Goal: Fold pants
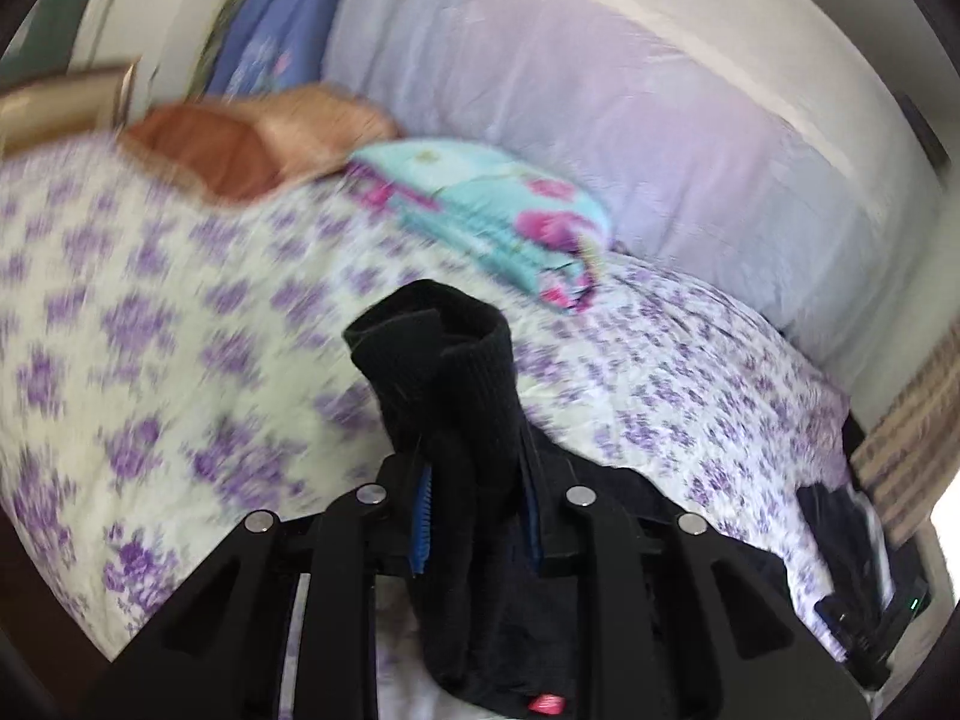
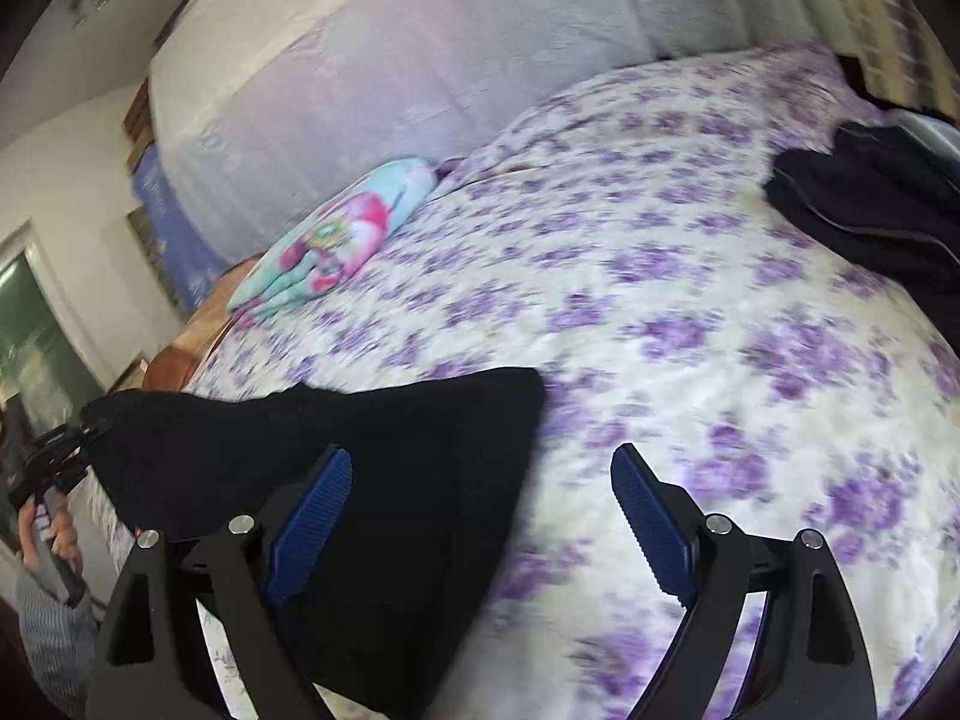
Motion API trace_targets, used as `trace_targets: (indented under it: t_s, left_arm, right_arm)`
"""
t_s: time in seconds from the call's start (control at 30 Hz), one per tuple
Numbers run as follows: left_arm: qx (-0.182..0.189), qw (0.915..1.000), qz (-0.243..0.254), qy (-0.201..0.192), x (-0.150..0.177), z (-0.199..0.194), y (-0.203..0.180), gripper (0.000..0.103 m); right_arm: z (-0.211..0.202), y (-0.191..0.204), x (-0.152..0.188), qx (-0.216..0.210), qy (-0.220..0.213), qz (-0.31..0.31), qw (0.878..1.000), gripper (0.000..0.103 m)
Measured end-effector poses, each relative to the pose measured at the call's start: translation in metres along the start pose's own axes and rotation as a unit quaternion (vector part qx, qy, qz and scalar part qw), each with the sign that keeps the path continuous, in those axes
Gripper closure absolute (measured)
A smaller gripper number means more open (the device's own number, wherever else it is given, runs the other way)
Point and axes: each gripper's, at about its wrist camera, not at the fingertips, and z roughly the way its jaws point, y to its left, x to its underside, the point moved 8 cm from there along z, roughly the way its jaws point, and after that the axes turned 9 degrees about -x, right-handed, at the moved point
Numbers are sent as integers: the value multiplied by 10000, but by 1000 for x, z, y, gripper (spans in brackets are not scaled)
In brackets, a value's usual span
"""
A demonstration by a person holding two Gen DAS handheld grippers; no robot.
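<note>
Most of both views is filled by a bed under a purple-flowered white bedspread (image 2: 690,276), with a pale, plastic-covered mattress (image 1: 600,120) standing on edge behind it. Only the right wrist view shows the black pants (image 2: 372,480) as a broad dark sheet, one end on the spread and the other drawn up to the left gripper (image 2: 81,441) at the frame's left edge, along with a second dark garment (image 2: 870,216) heaped near the far right corner. The left wrist view shows what the other cannot: the left gripper (image 1: 474,516) clamped tight on the pants (image 1: 444,360), a ribbed cuff bunched upright between its blue pads. A folded turquoise-and-pink cloth (image 1: 480,204) lies by the mattress in both views, and an orange-brown cushion (image 1: 240,144) appears beside it, blurred. The right gripper (image 2: 480,516) hangs with fingers spread wide and nothing between them, its left finger over the pants.
</note>
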Motion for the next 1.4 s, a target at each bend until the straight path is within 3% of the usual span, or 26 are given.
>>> trace_targets:
  t_s: [0.17, 0.3, 0.43, 0.47, 0.57, 0.63, 0.7, 0.73, 0.77, 0.83, 0.9, 0.97, 1.03, 1.1, 1.17, 1.23, 1.3, 1.37, 1.4]
  left_arm:
    - [382, 9921, 1127, -402, -4, -22, -115, 83]
    - [740, 9746, 2049, -526, 31, -27, -212, 83]
    - [1157, 9432, 3087, -409, 110, -25, -301, 83]
    - [1230, 9319, 3398, -330, 138, -22, -319, 83]
    - [1213, 8992, 4205, -18, 215, -1, -343, 83]
    - [1121, 8834, 4551, 17, 252, 10, -345, 82]
    - [1088, 8744, 4722, -242, 263, 5, -342, 73]
    - [1213, 8716, 4741, -302, 265, -3, -342, 58]
    - [1416, 8718, 4678, -336, 262, -13, -342, 41]
    - [1593, 8782, 4476, -556, 248, -30, -337, 29]
    - [1707, 8843, 4293, -677, 233, -43, -330, 28]
    - [1743, 9005, 3926, -675, 208, -48, -316, 23]
    - [1646, 9212, 3491, -490, 182, -38, -300, 22]
    - [1473, 9431, 2972, -215, 158, -18, -284, 22]
    - [1447, 9557, 2521, 470, 151, 9, -274, 22]
    - [1666, 9525, 2299, 1098, 160, 29, -274, 22]
    - [1540, 9488, 2456, 1257, 176, 42, -277, 23]
    - [1424, 9350, 2925, 1410, 203, 52, -282, 23]
    - [1368, 9320, 3034, 1435, 215, 55, -282, 23]
  right_arm:
    - [-20, -38, 7, -67, -199, 800, 9966, 14]
    - [-31, -55, 17, 135, -263, 836, 9961, 14]
    - [-41, -71, 22, 260, -318, 954, 9946, 14]
    - [-44, -74, 23, 278, -348, 987, 9941, 14]
    - [-51, -85, 25, 340, -416, 1085, 9926, 14]
    - [-53, -88, 25, 326, -424, 1095, 9926, 14]
    - [-53, -88, 25, 327, -414, 1061, 9930, 14]
    - [-52, -87, 24, 317, -408, 1063, 9930, 14]
    - [-50, -84, 22, 277, -400, 1069, 9931, 14]
    - [-44, -72, 14, 54, -389, 1065, 9935, 14]
    - [-38, -50, -2, -239, -393, 920, 9947, 14]
    - [-32, -23, -20, -516, -399, 690, 9955, 14]
    - [-19, 15, -39, -1112, -285, 480, 9922, 14]
    - [-1, 55, -51, -2110, -14, 686, 9751, 14]
    - [20, 83, -57, -2753, 322, 979, 9558, 14]
    - [49, 99, -59, -3001, 638, 1282, 9431, 15]
    - [77, 98, -58, -2973, 885, 1549, 9380, 15]
    - [102, 81, -45, -2695, 1200, 1836, 9377, 15]
    - [113, 64, -34, -2447, 1325, 2023, 9390, 16]
